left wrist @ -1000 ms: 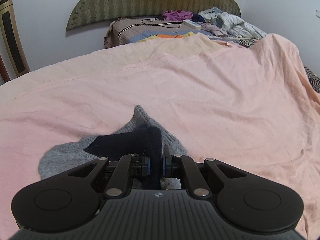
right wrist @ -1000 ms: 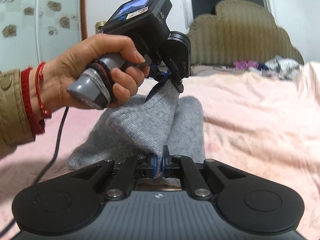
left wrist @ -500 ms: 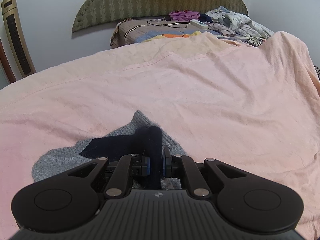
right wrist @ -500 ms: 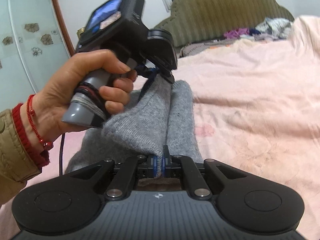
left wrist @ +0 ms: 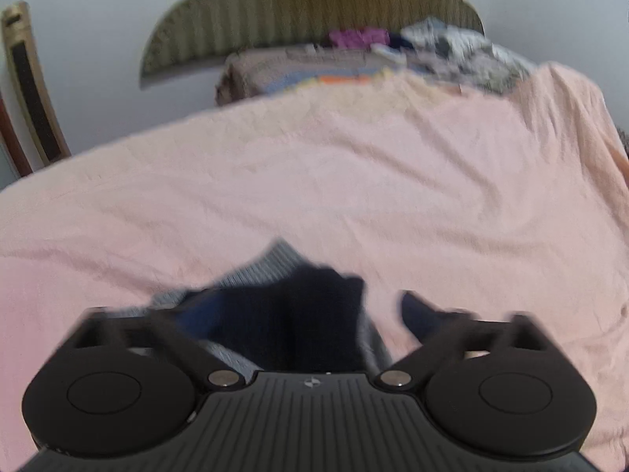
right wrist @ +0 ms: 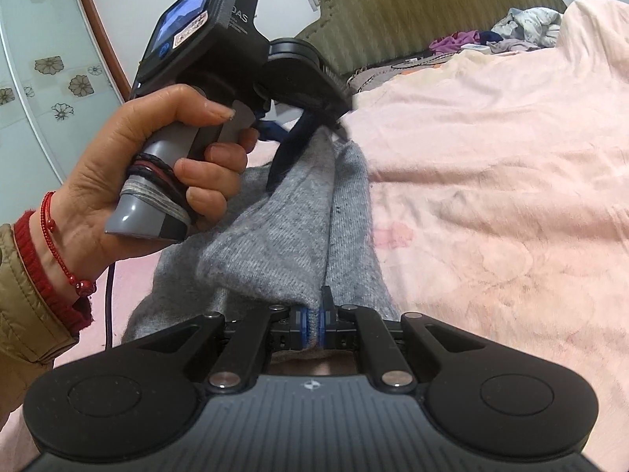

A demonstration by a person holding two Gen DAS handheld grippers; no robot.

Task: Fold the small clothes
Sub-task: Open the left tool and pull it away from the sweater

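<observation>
Your left tongs (left wrist: 302, 326) are spread wide over the gray sock (right wrist: 275, 236). Your right tongs (right wrist: 313, 324) pinch its near end, low over the pink bed (right wrist: 491, 181).

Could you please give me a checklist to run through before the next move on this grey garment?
1. Right gripper shut on the grey garment: ok.
2. Left gripper open, fingers spread: ok.
3. Garment's dark part free of the left fingers: cannot tell; the left wrist view is blurred, and in the right wrist view it hangs close beside them.
4. Garment lying flat on the pink sheet: not ok; it rises in a ridge between the grippers.
5. Clothes pile apart from the garment: ok, by the headboard.
</observation>
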